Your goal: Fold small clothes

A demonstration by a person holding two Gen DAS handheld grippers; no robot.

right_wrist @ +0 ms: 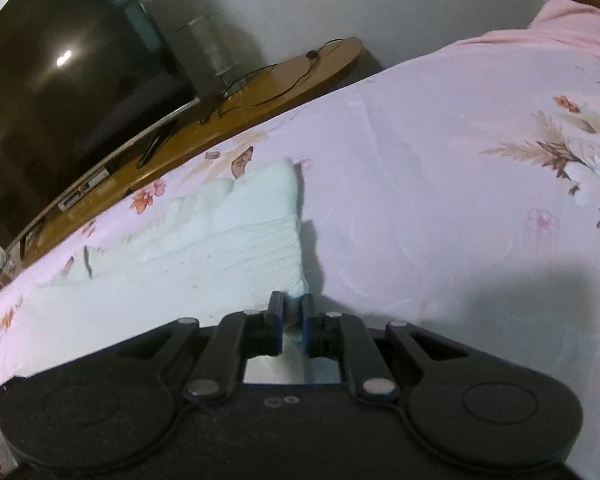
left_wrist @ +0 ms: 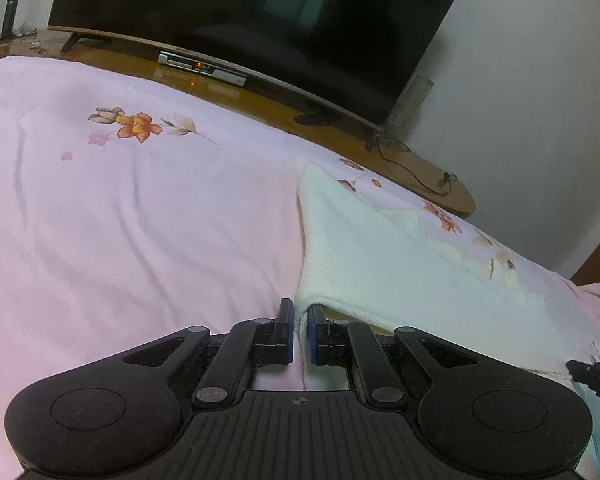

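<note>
Just one white garment (left_wrist: 380, 264), two hand-held grippers

The left gripper (left_wrist: 299, 312) pointed forward and downward, its two black fingers with blue pads (left_wrist: 287, 334) drawn nearly together, only a thin slit between them, pinching the near left corner of the white cloth (left_wrist: 364, 256). The right gripper (right_wrist: 292, 304) was likewise angled down, its jaws narrow and clamped on the cloth's near right corner, a bunched fold filling the gap between its pads (right_wrist: 305, 328). Both linkages sat folded inward toward the centre. In the left wrist view, the tip of the right gripper showed at the right edge, low and level with the left one, the two well apart.
</note>
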